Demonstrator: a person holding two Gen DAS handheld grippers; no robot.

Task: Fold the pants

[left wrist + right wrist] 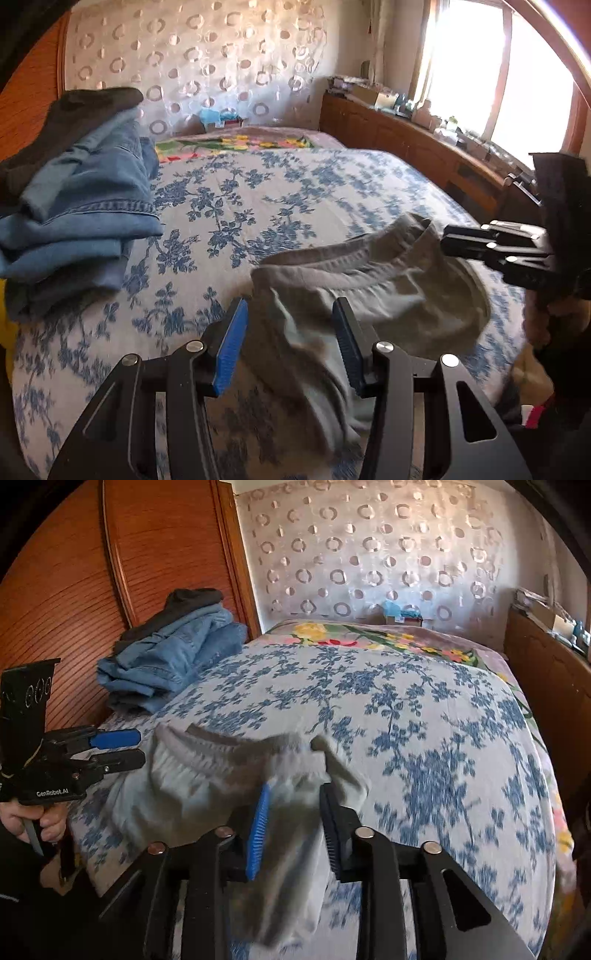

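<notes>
Grey pants (369, 291) lie crumpled on the blue-flowered bedspread (258, 192), waistband facing the headboard. My left gripper (290, 343) is open, its fingers straddling the left part of the pants just above the cloth. In the right wrist view the pants (207, 786) lie low and left of centre. My right gripper (293, 830) is open with cloth between its fingers at the waistband's right corner. The left gripper (125, 749) shows at the left edge there, and the right gripper (454, 242) shows at the right edge of the left wrist view.
A stack of folded blue jeans and a dark garment (74, 192) sits at the bed's left side by the wooden wardrobe (92, 572). A floral blanket (369, 638) lies near the headboard. A wooden cabinet with clutter (424, 133) runs along the right under a window.
</notes>
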